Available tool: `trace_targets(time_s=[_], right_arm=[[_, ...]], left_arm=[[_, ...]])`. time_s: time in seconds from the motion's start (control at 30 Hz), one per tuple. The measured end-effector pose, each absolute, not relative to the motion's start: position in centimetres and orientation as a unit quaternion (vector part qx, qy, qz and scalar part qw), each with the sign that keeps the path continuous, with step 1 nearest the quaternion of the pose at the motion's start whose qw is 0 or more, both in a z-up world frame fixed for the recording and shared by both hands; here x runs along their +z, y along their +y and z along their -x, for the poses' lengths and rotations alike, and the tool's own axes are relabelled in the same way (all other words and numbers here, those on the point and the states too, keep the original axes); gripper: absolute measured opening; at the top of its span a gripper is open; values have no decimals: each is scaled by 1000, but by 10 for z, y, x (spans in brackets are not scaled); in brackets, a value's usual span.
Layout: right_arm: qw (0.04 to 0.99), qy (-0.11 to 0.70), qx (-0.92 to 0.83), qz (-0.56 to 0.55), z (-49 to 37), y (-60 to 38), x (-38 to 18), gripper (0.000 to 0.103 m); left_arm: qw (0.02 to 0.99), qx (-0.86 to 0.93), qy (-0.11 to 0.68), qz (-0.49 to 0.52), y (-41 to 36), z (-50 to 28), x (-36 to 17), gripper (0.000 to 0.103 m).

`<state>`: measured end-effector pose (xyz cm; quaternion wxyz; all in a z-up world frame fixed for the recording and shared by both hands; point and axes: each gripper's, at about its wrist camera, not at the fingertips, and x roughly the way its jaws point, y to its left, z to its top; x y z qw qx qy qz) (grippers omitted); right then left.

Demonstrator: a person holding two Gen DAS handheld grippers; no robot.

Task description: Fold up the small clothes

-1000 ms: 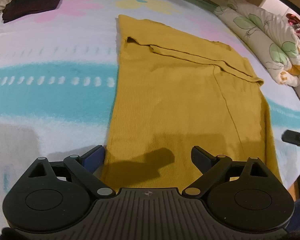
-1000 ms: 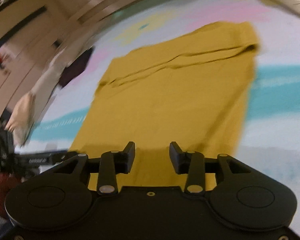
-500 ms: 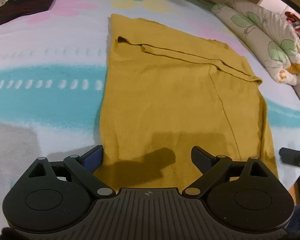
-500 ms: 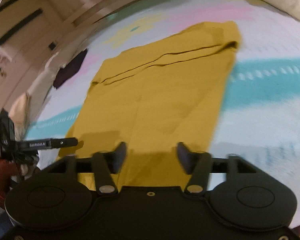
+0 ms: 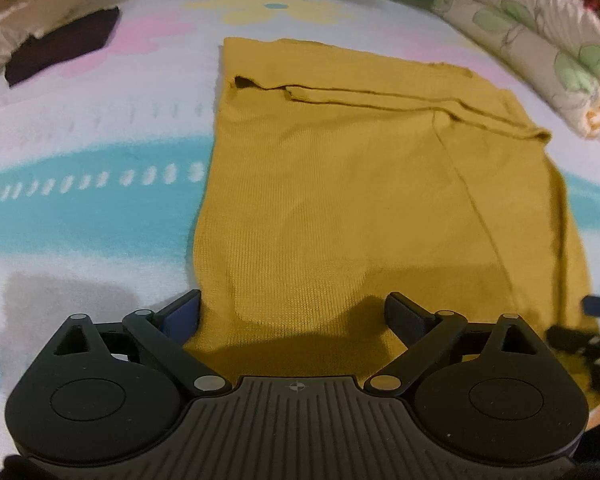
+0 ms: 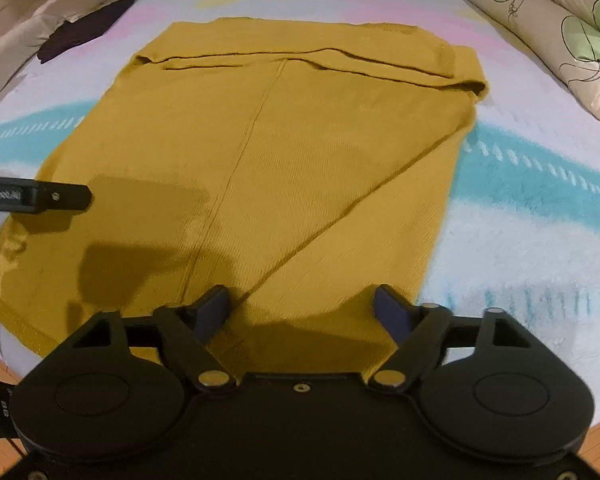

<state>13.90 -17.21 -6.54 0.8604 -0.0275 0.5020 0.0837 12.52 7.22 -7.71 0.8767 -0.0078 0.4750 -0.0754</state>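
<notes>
Pastel bedding (image 5: 84, 236) with pink and yellow flowers and a teal band covers the bed that fills both views, with a wooden wall behind it and wood flooring at the near edge. Along the right side lies a rolled quilt (image 6: 560, 28) printed with green leaves, and a dark folded garment (image 5: 60, 50) sits at the far left corner. Spread flat on the middle of the bed is the mustard knit garment (image 5: 364, 200), ribbed, with a long seam and a strip folded over across its far end. Over its near hem hovers each tool: the left hand-held gripper (image 5: 296, 316) and the right hand-held gripper (image 6: 302, 310) both have fingers spread apart, holding nothing.
</notes>
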Motion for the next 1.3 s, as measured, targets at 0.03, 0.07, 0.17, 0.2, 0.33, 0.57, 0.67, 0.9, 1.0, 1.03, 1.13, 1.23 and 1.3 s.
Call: trace_targets(time_s=[0.03, 0.07, 0.17, 0.2, 0.33, 0.57, 0.67, 0.9, 1.0, 1.03, 1.13, 1.23, 1.3], right_arm=[[861, 502, 85, 27, -140, -171, -65, 66], [860, 503, 86, 27, -140, -172, -64, 62], [857, 506, 97, 23, -139, -171, -60, 44], [855, 507, 104, 16, -137, -174, -58, 38], [852, 513, 100, -21, -130, -197, -48, 18], [847, 527, 30, -64, -114, -254, -49, 16], [857, 509, 34, -75, -108, -262, -47, 27], [886, 442, 138, 29, -98, -194, -36, 63], [882, 434, 165, 81, -96, -164, -43, 63], [880, 434, 170, 96, -96, -156, -46, 63], [869, 438, 177, 148, -97, -135, -59, 62], [863, 441, 174, 176, -98, -133, -70, 56], [864, 443, 175, 164, -99, -141, -67, 25]], left_arm=[[876, -70, 477, -6, 67, -125, -78, 96], [875, -66, 480, -16, 65, -125, -78, 97], [870, -58, 490, -16, 64, -128, -76, 96], [866, -61, 496, -18, 64, -130, -75, 96], [866, -51, 498, -5, 69, -131, -72, 89], [871, -40, 489, 14, 80, -127, -65, 76], [874, -29, 485, 25, 84, -127, -61, 74], [880, -23, 473, 29, 94, -115, -49, 74], [878, -23, 476, 36, 103, -106, -46, 74], [878, -20, 477, 39, 107, -103, -47, 74], [872, -14, 486, 57, 116, -96, -49, 74], [867, -13, 494, 68, 124, -92, -53, 74], [865, -14, 497, 65, 126, -90, -54, 74]])
